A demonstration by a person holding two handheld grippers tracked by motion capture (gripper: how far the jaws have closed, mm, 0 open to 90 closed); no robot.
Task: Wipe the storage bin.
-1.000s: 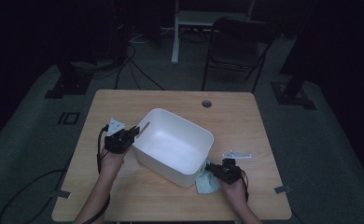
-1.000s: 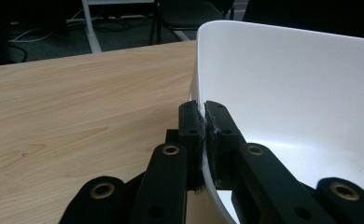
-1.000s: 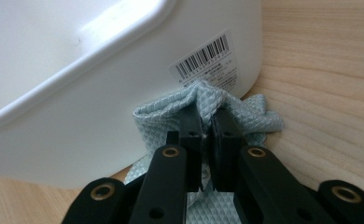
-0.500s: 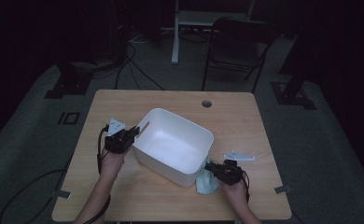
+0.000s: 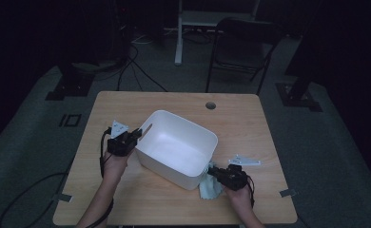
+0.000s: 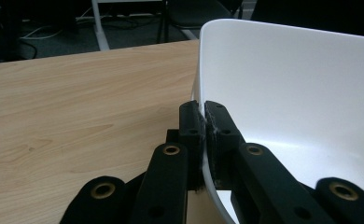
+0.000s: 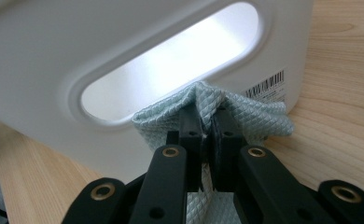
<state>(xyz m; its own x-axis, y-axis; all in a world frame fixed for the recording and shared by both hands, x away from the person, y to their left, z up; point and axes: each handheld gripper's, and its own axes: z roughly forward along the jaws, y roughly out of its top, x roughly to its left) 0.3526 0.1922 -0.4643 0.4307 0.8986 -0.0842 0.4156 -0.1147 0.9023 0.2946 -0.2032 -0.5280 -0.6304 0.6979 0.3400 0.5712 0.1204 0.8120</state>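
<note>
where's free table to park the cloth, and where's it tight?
Free: the far strip of the table between the white bin and the cable hole, plus the near edge between the forearms. Tight: the right tool pinches the cloth against the bin; the left tool clamps its rim.

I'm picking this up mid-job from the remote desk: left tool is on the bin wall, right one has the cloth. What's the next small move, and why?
Probably wipe the cloth along the white bin's outer wall. The right tool is shut on the cloth, bunched at the handle slot, while the left tool clamps the far rim, steadying it.
</note>
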